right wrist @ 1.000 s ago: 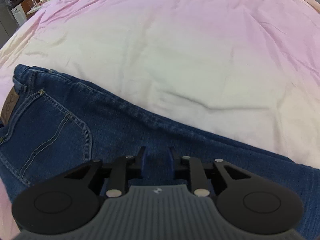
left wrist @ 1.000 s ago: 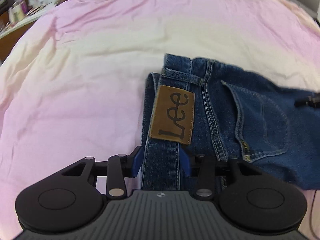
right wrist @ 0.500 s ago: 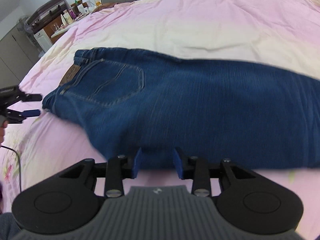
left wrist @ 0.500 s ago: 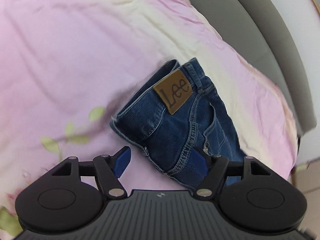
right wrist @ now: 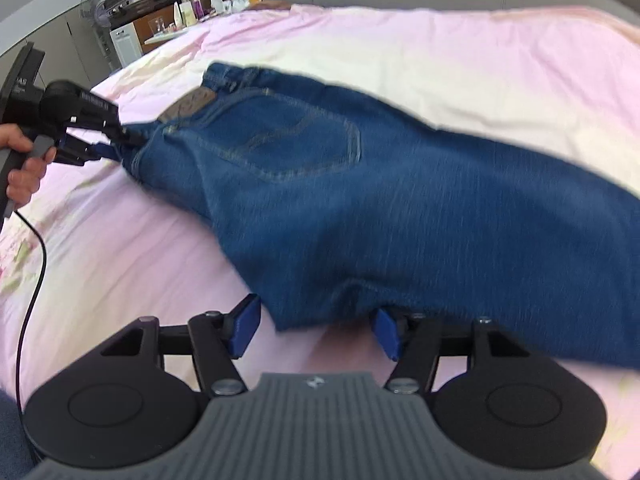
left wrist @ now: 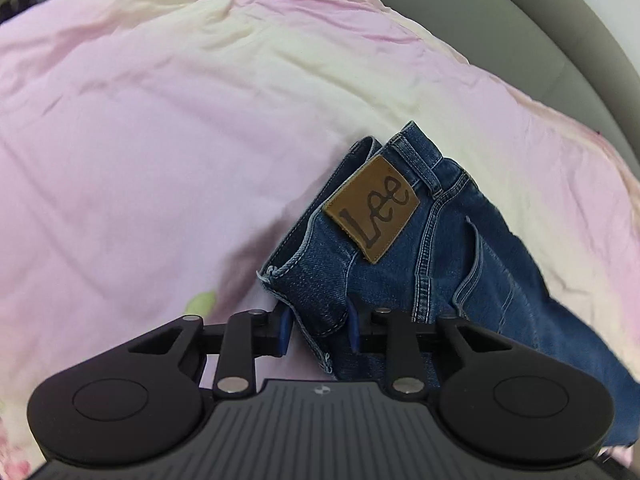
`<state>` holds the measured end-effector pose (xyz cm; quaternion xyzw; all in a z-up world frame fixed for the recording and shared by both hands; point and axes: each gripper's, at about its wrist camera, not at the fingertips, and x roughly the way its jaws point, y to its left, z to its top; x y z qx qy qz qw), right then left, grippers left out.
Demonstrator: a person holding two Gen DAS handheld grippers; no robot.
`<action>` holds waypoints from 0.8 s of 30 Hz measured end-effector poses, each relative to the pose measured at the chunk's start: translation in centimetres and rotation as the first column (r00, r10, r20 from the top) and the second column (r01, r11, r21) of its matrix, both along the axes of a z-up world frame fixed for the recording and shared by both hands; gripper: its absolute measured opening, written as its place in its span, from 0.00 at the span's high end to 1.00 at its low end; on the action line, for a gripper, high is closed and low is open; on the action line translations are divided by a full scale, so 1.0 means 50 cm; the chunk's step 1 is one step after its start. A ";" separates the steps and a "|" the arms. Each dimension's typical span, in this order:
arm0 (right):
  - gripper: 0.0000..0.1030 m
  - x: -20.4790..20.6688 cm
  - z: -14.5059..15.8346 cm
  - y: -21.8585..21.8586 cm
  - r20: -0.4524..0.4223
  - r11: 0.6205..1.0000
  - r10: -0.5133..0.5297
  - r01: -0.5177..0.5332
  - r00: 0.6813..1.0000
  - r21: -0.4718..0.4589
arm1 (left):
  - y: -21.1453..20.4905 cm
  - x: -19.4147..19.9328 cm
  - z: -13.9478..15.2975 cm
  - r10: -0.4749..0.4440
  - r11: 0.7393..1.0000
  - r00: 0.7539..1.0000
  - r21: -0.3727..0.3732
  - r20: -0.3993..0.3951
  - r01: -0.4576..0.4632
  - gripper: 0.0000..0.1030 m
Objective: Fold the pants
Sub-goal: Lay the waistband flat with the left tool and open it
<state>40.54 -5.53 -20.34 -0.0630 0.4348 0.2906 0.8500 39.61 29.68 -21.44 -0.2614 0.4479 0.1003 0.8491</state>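
Blue jeans (right wrist: 360, 200) lie folded lengthwise on the pink bed, back pocket up, a brown Lee patch (left wrist: 372, 216) at the waistband. My left gripper (left wrist: 318, 330) has its blue pads around the waistband corner (left wrist: 316, 300); it also shows in the right wrist view (right wrist: 108, 148), at the jeans' left end. My right gripper (right wrist: 316, 330) is open, its pads wide apart at the near edge of the jeans by the crotch, holding nothing.
The pink and cream bedsheet (left wrist: 160, 140) covers the bed. A grey headboard (left wrist: 520, 20) curves at the far side. A cabinet with bottles and a suitcase (right wrist: 160, 12) stands beyond the bed's corner. A black cable (right wrist: 32, 280) hangs from the left gripper.
My left gripper was open half a second ago and has closed in on the waistband corner. My right gripper has opened wide and let go of the jeans' edge.
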 end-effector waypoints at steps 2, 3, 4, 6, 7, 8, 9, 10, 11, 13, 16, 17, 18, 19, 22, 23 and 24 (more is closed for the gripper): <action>0.44 0.030 0.034 -0.010 0.014 0.999 -0.013 0.013 1.000 0.039 | -0.002 0.006 0.001 -0.026 0.999 1.000 0.039 -0.008 0.026 0.70; 0.44 0.046 0.049 -0.014 0.019 0.998 -0.022 0.021 1.000 0.052 | -0.004 0.008 0.000 -0.032 0.998 0.999 0.047 -0.013 0.033 0.70; 0.44 0.062 0.065 -0.019 0.024 0.998 -0.033 0.031 0.999 0.062 | -0.003 0.008 -0.001 -0.031 0.999 0.999 0.045 -0.018 0.031 0.70; 0.44 0.094 0.078 -0.020 -0.013 0.997 -0.030 0.031 0.999 0.070 | 0.000 0.004 0.000 -0.030 0.999 0.999 0.041 -0.020 0.030 0.70; 0.44 0.106 0.078 -0.019 -0.043 0.997 -0.022 0.025 0.999 0.069 | 0.000 0.005 0.001 -0.034 0.998 0.999 0.046 -0.024 0.035 0.70; 0.43 0.111 0.077 -0.019 -0.060 0.998 -0.018 0.021 0.998 0.061 | -0.003 0.011 0.000 -0.043 0.998 0.999 0.055 -0.028 0.044 0.70; 0.42 0.113 0.075 -0.017 -0.068 0.998 -0.005 0.009 0.998 0.057 | -0.005 0.012 0.001 -0.051 0.997 0.998 0.063 -0.032 0.052 0.70; 0.42 0.108 0.072 -0.016 -0.073 0.998 0.012 -0.008 0.997 0.058 | -0.005 0.013 0.001 -0.056 0.996 0.998 0.066 -0.035 0.058 0.70; 0.42 0.101 0.068 -0.014 -0.073 0.998 0.038 -0.033 0.997 0.059 | -0.005 0.013 0.001 -0.058 0.996 0.998 0.066 -0.039 0.060 0.70; 0.42 0.078 0.055 -0.007 -0.067 0.995 0.089 -0.086 0.994 0.048 | -0.002 0.016 0.002 -0.059 0.996 0.997 0.063 -0.045 0.062 0.70; 0.43 0.039 0.021 0.010 -0.053 0.986 0.164 -0.164 0.985 0.017 | -0.003 0.020 0.007 -0.069 0.995 0.996 0.073 -0.051 0.072 0.70; 0.43 0.028 0.011 0.015 -0.045 0.982 0.187 -0.187 0.981 0.006 | -0.004 0.022 0.010 -0.073 0.994 0.996 0.081 -0.053 0.077 0.70; 0.44 0.018 0.002 0.023 -0.034 0.977 0.211 -0.211 0.977 -0.004 | -0.005 0.023 0.012 -0.076 0.993 0.996 0.087 -0.056 0.081 0.70; 0.44 0.008 -0.006 0.032 -0.016 0.972 0.236 -0.236 0.972 -0.017 | -0.006 0.024 0.014 -0.077 0.993 0.995 0.090 -0.058 0.082 0.70; 0.61 -0.017 -0.027 0.066 0.072 0.952 0.301 -0.295 0.951 -0.077 | -0.005 0.027 0.020 -0.072 0.993 0.995 0.091 -0.064 0.078 0.70; 0.73 -0.020 -0.037 0.079 0.062 0.946 0.314 -0.307 0.947 -0.105 | -0.005 0.026 0.022 -0.076 0.992 0.995 0.094 -0.064 0.082 0.70; 0.90 -0.022 -0.045 0.086 0.053 0.945 0.308 -0.298 0.950 -0.137 | -0.005 0.026 0.023 -0.080 0.992 0.995 0.096 -0.064 0.086 0.70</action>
